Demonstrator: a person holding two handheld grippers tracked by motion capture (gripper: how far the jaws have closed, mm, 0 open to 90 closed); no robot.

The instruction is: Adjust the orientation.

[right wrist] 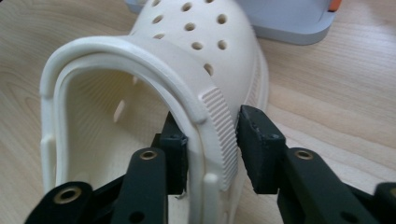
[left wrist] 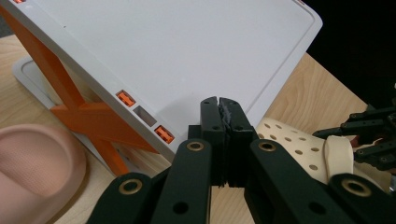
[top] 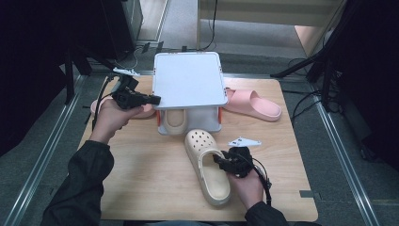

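Note:
A cream clog (top: 207,165) lies on the wooden table (top: 141,179) in front of a white shoe rack (top: 188,80) with orange braces. My right gripper (top: 219,157) has its jaws on either side of the clog's side wall (right wrist: 205,42), one inside the shoe and one on the ribbed outer edge, pads against it. My left gripper (top: 153,100) hovers at the rack's left edge, shut with nothing in it. In the left gripper view its jaws (left wrist: 219,100) meet in front of the rack's top shelf (left wrist: 187,56), and the clog (left wrist: 289,144) and right gripper (left wrist: 369,135) lie beyond.
A second cream clog (top: 174,120) sits on the rack's lower shelf. One pink slide (top: 254,103) lies right of the rack, another (top: 146,112) left of it under my left hand, also (left wrist: 32,172). Black stands and cables ring the table.

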